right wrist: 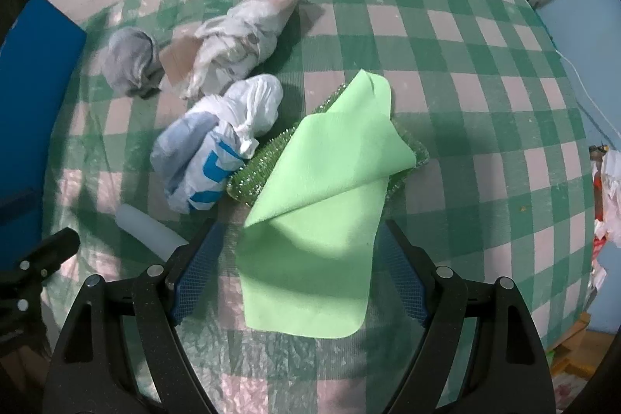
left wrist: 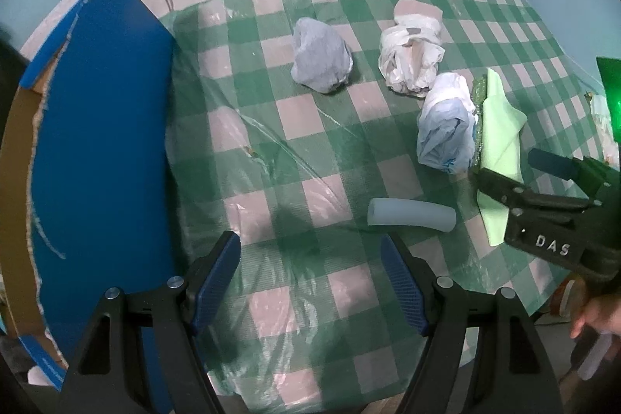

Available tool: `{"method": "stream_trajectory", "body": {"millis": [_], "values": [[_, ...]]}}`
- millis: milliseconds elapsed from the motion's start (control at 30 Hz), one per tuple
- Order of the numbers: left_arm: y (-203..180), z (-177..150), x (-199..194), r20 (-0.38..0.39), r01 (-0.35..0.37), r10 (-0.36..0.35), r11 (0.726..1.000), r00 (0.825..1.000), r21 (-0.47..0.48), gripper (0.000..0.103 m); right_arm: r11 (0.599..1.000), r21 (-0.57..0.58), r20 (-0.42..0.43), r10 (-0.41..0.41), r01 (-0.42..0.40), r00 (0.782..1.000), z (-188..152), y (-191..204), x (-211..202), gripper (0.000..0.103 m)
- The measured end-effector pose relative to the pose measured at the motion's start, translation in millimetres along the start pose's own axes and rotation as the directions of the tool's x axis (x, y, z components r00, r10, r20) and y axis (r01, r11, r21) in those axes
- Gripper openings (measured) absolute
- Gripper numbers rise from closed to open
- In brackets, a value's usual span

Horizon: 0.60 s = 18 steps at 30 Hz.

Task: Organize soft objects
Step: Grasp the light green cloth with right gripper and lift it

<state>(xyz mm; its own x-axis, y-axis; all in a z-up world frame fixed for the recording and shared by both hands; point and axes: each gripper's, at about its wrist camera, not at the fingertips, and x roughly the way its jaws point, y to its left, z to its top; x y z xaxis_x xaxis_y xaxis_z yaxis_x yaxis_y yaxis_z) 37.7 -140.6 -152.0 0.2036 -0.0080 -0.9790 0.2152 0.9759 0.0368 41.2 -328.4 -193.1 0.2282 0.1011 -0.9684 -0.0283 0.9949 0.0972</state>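
Both grippers pointing steeply down, jaws spread: right gripper (right wrist: 300, 270) over green cloth (right wrist: 310, 258); left gripper (left wrist: 310, 278) empty.

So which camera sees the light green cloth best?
The right wrist view. There the light green folded cloth fills the middle, lying between the open right gripper fingers and draped over a sparkly green scrubbing pad. In the left wrist view the cloth is only a narrow strip near the right edge, partly hidden by the right gripper.

Lt-green cloth (right wrist: 310, 220) lies part-folded over sparkly green scrubber (right wrist: 248, 177), knotted white/blue bag (right wrist: 217, 150) touching it, grey bundle (left wrist: 320, 61) & pale foam tube (left wrist: 411, 214) apart.
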Motion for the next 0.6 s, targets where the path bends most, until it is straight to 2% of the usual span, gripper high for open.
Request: {"method": "stream_trajectory", "body": {"millis": [333, 433, 533, 600], "values": [[0.6, 2.8, 10.3, -0.029, 0.012, -0.013, 1.000, 0.999, -0.015, 0.076, 0.999, -0.011, -0.027, -0.043, 0.043, 0.999, -2.3, 4.0, 23.2, 0.082], [0.3, 3.2, 10.3, -0.030, 0.013, -0.013, 1.000, 0.999, -0.017, 0.076, 0.998, -0.028, -0.007, -0.058, 0.058, 0.998, -5.8, 7.9, 23.9, 0.081], [1.7, 5.5, 12.8, -0.032, 0.013, -0.013, 1.000, 0.999, -0.017, 0.076, 0.998, -0.030, 0.003, -0.059, 0.059, 0.998, -8.6, 7.9, 21.5, 0.071], [0.8, 7.1, 13.9, -0.034, 0.011, -0.011, 1.000, 0.999, -0.013, 0.076, 0.998, -0.024, 0.006, -0.059, 0.059, 0.998, -9.9, 5.9, 18.8, 0.053]]}}
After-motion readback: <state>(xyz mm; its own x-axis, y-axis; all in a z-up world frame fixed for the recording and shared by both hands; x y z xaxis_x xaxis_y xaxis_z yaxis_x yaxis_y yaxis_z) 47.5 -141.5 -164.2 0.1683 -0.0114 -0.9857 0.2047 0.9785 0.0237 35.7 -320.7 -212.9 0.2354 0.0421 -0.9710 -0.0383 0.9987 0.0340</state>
